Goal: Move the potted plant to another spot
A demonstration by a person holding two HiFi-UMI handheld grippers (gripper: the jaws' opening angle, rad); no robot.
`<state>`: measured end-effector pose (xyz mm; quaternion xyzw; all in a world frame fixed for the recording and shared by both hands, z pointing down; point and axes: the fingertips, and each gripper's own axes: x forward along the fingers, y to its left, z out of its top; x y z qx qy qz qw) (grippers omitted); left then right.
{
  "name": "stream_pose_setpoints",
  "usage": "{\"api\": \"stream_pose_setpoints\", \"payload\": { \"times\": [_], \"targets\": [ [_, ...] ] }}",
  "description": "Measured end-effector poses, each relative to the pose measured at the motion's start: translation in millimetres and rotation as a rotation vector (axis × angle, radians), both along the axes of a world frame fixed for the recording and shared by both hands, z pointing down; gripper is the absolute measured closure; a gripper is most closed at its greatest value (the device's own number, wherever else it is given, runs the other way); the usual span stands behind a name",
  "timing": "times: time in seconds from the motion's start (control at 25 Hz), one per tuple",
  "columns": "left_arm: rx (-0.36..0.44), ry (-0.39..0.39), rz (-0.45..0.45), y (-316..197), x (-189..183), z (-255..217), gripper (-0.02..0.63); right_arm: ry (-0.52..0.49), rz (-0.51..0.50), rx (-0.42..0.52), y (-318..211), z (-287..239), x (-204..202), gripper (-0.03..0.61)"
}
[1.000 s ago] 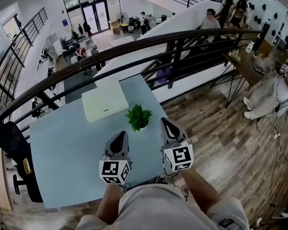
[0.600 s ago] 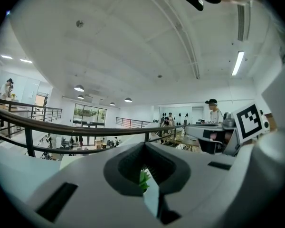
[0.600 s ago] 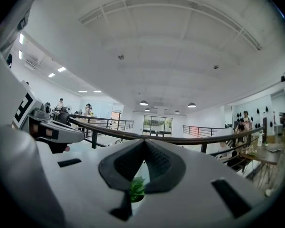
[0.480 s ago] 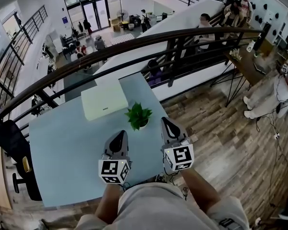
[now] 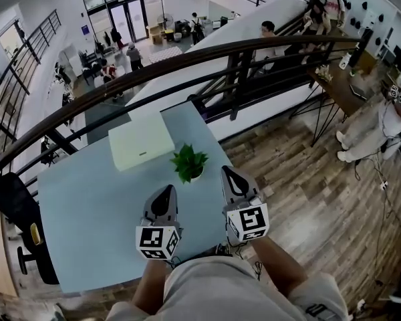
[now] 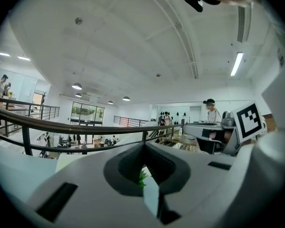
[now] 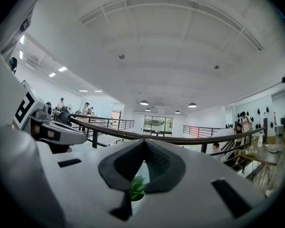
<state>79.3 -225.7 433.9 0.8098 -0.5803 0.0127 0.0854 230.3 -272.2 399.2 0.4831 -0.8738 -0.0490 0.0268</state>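
potted plant [image 5: 190,163], leafy green, small white pot

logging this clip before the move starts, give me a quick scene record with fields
surface: pale blue table beside a dark railing
plant: small green potted plant, upright on the table, untouched
nearby: flat white box, to the far left of the plant
left gripper: jaws together, empty, short of the plant
right gripper: jaws together, empty, just right of the plant
task: not yet begun
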Motion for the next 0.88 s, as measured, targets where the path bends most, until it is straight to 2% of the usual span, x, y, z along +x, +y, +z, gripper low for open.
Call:
{"api": "stream_pose_setpoints", "payload": {
  "times": [0.88],
  "targets": [
    [-0.005,0.008,0.001,-0.7,3.9,6.1,0.601,0.003,0.020,-0.011,4.3,7.2,6.3,0.575]
  ]
}}
